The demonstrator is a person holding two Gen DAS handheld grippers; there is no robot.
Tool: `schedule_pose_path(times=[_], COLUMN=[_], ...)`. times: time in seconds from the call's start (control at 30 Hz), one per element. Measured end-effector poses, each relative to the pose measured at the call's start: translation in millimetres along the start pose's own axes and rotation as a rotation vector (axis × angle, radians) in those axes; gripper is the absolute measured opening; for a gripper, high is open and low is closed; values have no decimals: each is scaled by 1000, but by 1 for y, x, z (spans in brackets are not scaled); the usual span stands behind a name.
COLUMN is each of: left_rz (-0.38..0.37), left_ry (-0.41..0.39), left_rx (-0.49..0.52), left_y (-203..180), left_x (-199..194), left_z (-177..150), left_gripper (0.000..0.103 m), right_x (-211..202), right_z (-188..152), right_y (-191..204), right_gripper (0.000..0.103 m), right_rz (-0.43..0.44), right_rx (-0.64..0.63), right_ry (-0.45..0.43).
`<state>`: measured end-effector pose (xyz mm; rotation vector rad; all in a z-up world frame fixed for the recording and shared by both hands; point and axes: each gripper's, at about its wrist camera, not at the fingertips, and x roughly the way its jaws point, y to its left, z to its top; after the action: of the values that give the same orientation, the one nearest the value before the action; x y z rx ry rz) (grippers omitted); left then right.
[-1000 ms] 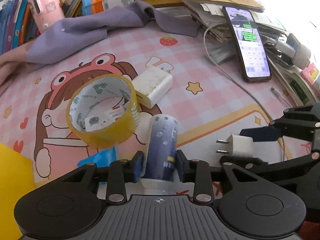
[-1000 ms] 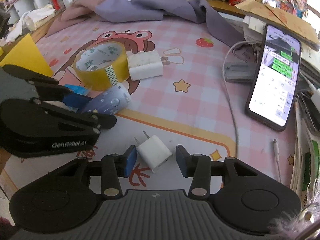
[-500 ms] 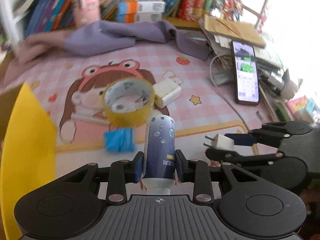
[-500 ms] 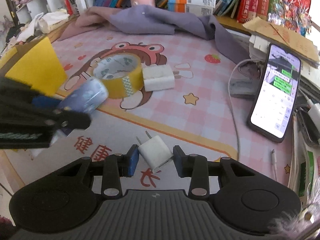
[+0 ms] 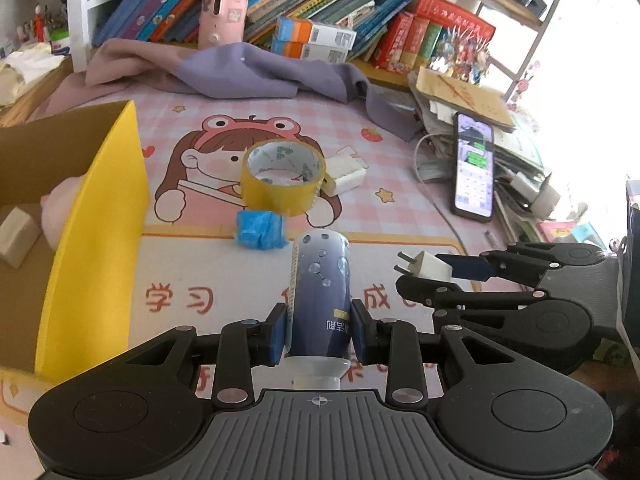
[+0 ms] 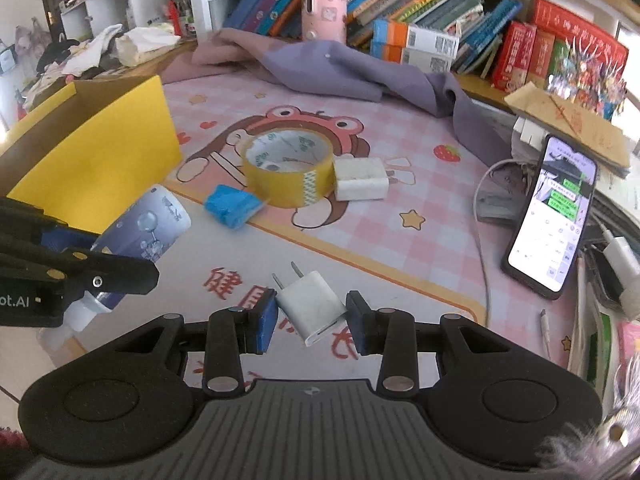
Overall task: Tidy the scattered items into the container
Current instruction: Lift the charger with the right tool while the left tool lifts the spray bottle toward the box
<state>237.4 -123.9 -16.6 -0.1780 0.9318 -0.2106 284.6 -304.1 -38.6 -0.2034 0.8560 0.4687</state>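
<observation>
My left gripper [image 5: 319, 330] is shut on a dark blue tube [image 5: 320, 292] with a white cap, lifted above the mat; the same tube [image 6: 142, 236] shows at the left of the right wrist view. My right gripper [image 6: 311, 320] is shut on a small white plug charger [image 6: 310, 306], also seen held in the air as charger [image 5: 426, 265]. On the pink cartoon mat lie a yellow tape roll [image 5: 283, 176], a white block adapter [image 5: 345, 170] and a crumpled blue wrapper [image 5: 260, 229]. The yellow cardboard box [image 5: 96, 216] stands open at the left, holding a pink item and a beige block.
A phone [image 5: 474, 168] leans on a paper pile at the right, with a white cable [image 6: 480, 232] trailing over the mat. A purple cloth [image 5: 248, 68] lies along the back, before rows of books and a pink cup [image 5: 222, 10].
Both grippers rose and pulled back from the mat with their items held. The left one swung left, bringing the yellow box into view. Tape roll and adapter stayed put.
</observation>
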Motion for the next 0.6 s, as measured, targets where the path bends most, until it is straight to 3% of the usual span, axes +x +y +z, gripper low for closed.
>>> schedule_pose_path(times=[0.33,0.6], left_rz=[-61,-102], left_ry=[-34,-39], left_rx=[57,77], left_y=[16,43], left_x=[-33,-73], left_z=[-24,-60], left_gripper=[31,31], right_x=[-34,-63], right_z=[-16,-39], right_y=[37,90], right_gripper=[35,35], right_rz=[-84,-129], right_rx=[27,56], right_ry=[-38,-49])
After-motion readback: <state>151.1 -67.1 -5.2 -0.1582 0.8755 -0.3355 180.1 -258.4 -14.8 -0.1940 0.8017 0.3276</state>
